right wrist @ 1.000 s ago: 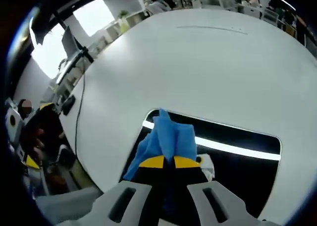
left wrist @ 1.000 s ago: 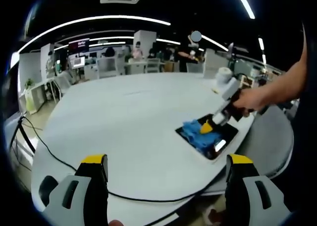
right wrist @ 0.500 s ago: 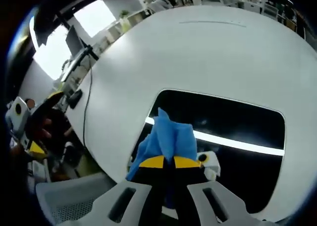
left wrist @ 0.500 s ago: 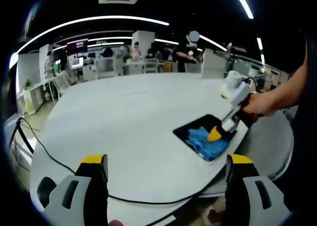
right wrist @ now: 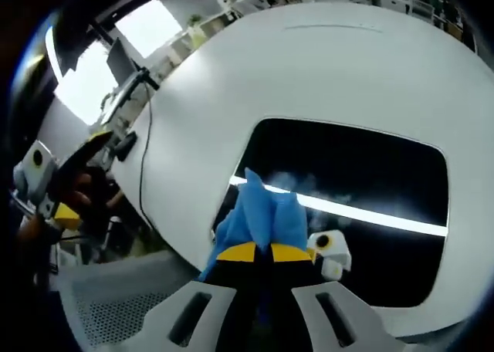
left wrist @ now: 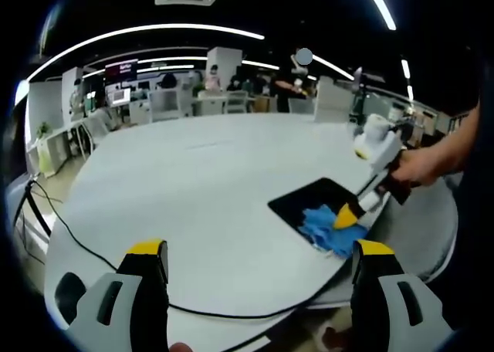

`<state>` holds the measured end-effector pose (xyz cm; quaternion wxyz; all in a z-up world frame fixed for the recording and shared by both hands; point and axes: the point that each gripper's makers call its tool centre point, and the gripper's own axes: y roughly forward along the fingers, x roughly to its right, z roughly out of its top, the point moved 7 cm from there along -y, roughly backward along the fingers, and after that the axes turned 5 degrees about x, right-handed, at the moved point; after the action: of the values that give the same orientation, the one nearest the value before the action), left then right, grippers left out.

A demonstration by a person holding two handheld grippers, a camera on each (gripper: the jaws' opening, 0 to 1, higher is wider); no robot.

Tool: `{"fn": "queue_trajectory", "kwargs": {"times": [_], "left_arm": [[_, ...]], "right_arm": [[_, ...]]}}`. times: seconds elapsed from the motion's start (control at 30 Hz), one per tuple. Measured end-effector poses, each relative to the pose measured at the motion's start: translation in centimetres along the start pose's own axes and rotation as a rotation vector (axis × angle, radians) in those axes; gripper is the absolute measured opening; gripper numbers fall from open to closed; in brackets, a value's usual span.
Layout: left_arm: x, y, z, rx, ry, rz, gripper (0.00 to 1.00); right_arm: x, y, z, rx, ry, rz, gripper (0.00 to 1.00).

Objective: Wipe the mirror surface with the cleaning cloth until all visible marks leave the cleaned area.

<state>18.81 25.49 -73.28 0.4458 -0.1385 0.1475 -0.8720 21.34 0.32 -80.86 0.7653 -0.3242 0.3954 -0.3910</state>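
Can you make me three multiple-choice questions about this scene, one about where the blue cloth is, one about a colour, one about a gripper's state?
1. Where does the crumpled blue cleaning cloth rest?
A. on the dark rectangular mirror
B. on the floor
C. on a chair

2. What colour are the tips of the left gripper?
A. red
B. yellow
C. green

3. How stands the right gripper?
A. wide open, holding nothing
B. shut on a cable
C. shut on the cloth

Answers: 1 A, since the left gripper view shows the cloth at the near end of the mirror, which lies flat on the round white table. 2 B, since both jaws carry yellow caps in the left gripper view. 3 C, since in the right gripper view the jaws meet with the blue fabric bunched between them.
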Motion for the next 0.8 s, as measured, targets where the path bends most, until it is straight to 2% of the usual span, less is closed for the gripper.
{"fn": "queue_trajectory", "kwargs": {"times": [0.3,0.8], "left_arm": [[-0.02,0.15,0.08,0.003,-0.004,0.006,1.00],[0.08,0.25,0.01,0.003,-0.011,0.014,1.00]], "right_arm": [[-0.39,-0.28,-0.75,-0.017,0.000,0.015,0.00],[-0.08,-0.30,-0.64,-0.025,0.006,0.035,0.00]]}}
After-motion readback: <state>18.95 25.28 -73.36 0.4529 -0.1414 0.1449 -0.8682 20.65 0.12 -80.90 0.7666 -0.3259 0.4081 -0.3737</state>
